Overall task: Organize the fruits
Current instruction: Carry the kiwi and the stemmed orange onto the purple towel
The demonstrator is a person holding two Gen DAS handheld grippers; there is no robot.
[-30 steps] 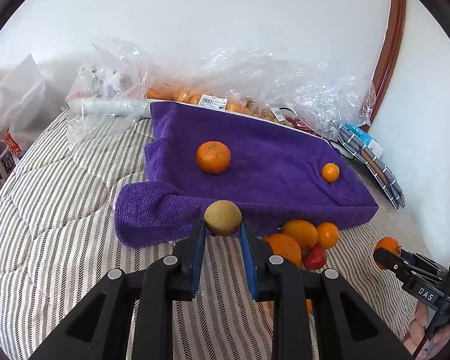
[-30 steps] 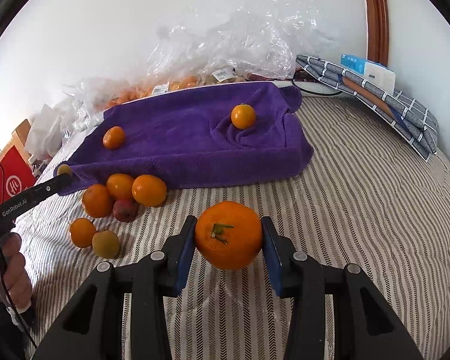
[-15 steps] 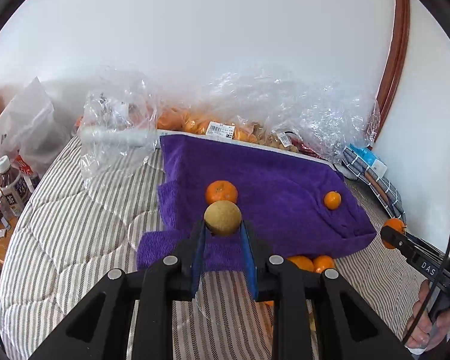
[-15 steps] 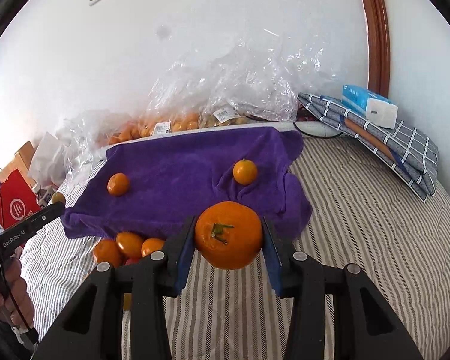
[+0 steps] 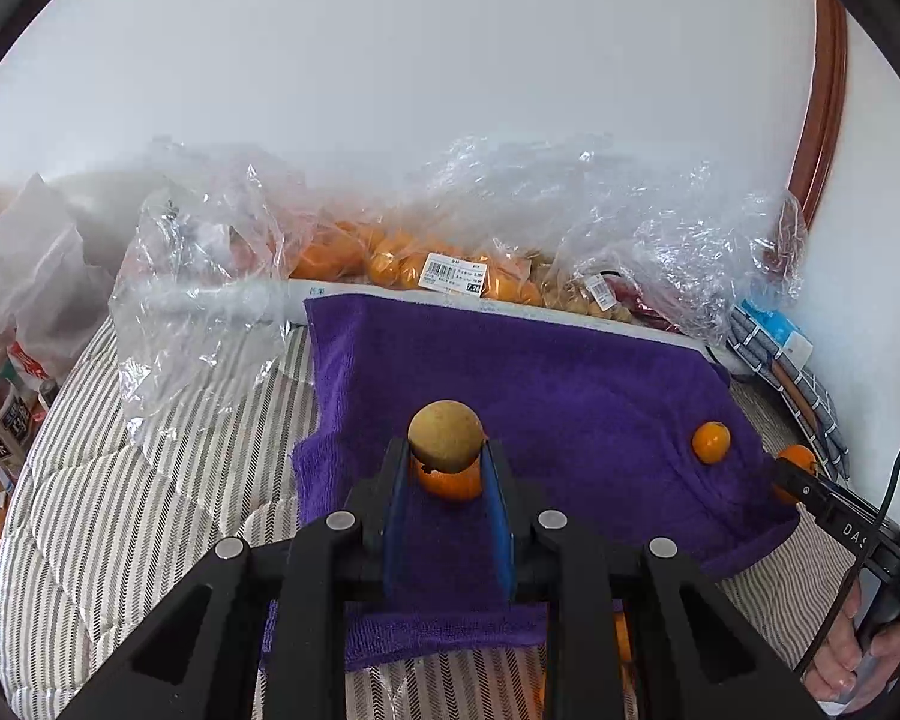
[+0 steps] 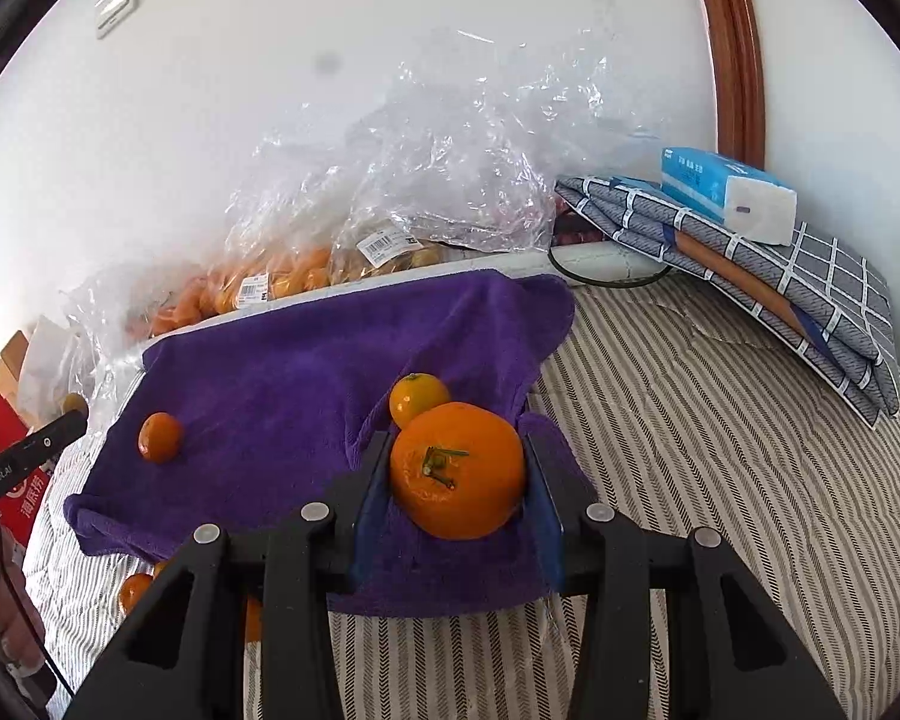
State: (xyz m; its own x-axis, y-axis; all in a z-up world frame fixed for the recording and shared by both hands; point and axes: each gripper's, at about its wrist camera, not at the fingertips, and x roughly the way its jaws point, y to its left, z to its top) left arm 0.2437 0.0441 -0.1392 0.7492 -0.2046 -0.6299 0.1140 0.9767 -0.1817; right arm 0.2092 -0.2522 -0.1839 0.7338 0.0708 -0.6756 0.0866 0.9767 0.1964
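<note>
My left gripper (image 5: 445, 457) is shut on a small round tan fruit (image 5: 445, 441), held over the purple towel (image 5: 546, 378). An orange (image 5: 450, 483) lies on the towel just behind that fruit, partly hidden. A small orange (image 5: 710, 441) rests at the towel's right side. My right gripper (image 6: 457, 471) is shut on a large orange (image 6: 457, 471) with a green stem, above the towel's near right corner (image 6: 306, 384). A small orange (image 6: 417, 397) sits just beyond it, another orange (image 6: 160, 435) on the towel's left. The right gripper also shows at the left wrist view's right edge (image 5: 795, 474).
Clear plastic bags of oranges (image 5: 390, 258) and other fruit (image 6: 282, 282) line the wall behind the towel. Loose oranges (image 6: 135, 591) lie on the striped bedspread (image 6: 690, 420) below the towel. A folded checked cloth (image 6: 780, 288) with a tissue pack (image 6: 726, 192) sits right. Bottles (image 5: 0, 420) stand left.
Both grippers have moved forward over the purple towel, each still holding its fruit. The loose oranges in front of the towel have slipped mostly out of view beneath the grippers.
</note>
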